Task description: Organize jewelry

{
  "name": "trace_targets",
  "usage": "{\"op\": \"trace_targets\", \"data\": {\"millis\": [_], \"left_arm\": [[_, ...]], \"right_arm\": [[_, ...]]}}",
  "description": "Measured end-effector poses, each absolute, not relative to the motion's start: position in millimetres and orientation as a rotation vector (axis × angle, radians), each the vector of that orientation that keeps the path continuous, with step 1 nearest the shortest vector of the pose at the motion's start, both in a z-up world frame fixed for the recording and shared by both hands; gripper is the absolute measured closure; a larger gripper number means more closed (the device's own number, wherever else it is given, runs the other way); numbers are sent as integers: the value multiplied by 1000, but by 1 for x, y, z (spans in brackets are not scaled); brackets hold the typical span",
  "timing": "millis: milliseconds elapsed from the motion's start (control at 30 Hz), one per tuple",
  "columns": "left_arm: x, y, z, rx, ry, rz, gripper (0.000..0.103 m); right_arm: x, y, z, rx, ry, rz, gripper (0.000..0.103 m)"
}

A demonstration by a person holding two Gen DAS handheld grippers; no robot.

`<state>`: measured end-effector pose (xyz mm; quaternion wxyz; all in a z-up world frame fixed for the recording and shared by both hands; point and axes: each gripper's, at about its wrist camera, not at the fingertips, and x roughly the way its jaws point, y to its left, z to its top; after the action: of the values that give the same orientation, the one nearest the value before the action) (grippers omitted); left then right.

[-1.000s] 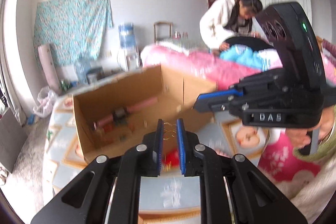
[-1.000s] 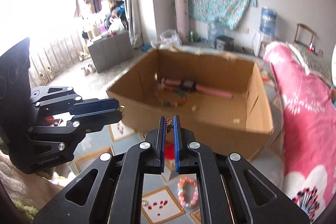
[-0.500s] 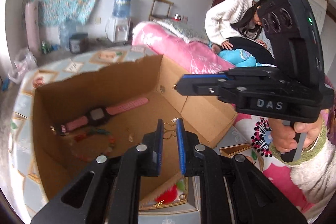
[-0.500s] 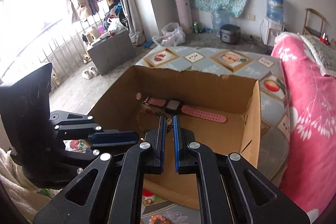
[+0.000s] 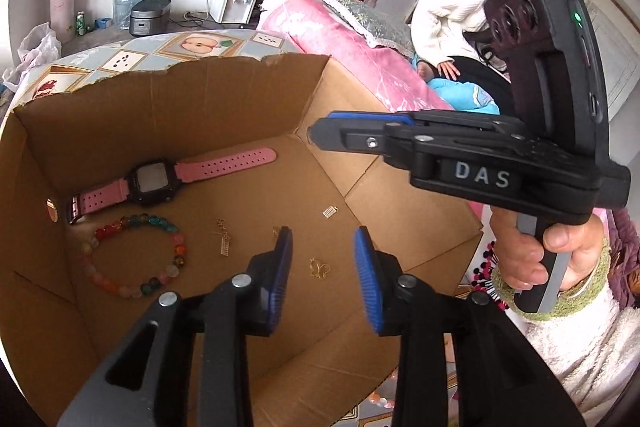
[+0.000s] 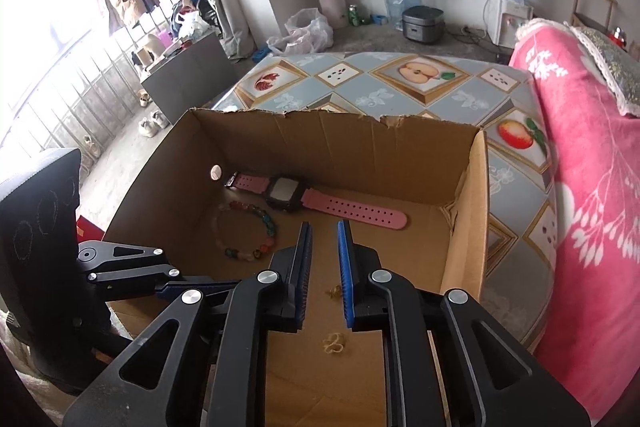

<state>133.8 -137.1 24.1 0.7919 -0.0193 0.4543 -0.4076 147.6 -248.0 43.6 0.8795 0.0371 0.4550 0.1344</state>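
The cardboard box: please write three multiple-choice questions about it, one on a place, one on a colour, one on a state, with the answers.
1. Where does the bead bracelet lie?
A. on the floor of the cardboard box
B. on the pink blanket
C. on the tablecloth

2. What colour is the strap of the watch?
A. blue
B. pink
C. green

3. How does the left hand-held gripper stand?
A. clamped on the watch
B. clamped on the bracelet
C. open, holding nothing

Answers: 1 A, the beads rest on brown cardboard beside the watch. 2 B, both strap halves are pink. 3 C, the blue pads stand apart and a small gold earring lies loose on the box floor.
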Motion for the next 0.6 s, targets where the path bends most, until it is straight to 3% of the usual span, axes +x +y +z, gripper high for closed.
{"op": "trace_targets", "data": {"millis": [100, 233, 333, 433, 500, 600], "left_arm": [[132, -130, 33, -53, 942, -869, 72], [123, -117, 51, -50, 873, -852, 70], [112, -102, 66, -54, 813, -847, 68], [88, -80, 82, -6, 714, -831, 61], [65, -59, 89, 51, 631, -796, 51], [40, -29, 90, 87, 592, -753, 42]], "right_arm": [[142, -250, 52, 75, 910, 270, 85], [126, -255, 69, 86, 842, 248, 69], [108, -258, 84, 110, 782, 241, 64], [76, -260, 99, 136, 699, 255, 53], [52, -260, 106, 136, 640, 265, 47], [14, -260, 104, 138, 596, 286, 44]]}}
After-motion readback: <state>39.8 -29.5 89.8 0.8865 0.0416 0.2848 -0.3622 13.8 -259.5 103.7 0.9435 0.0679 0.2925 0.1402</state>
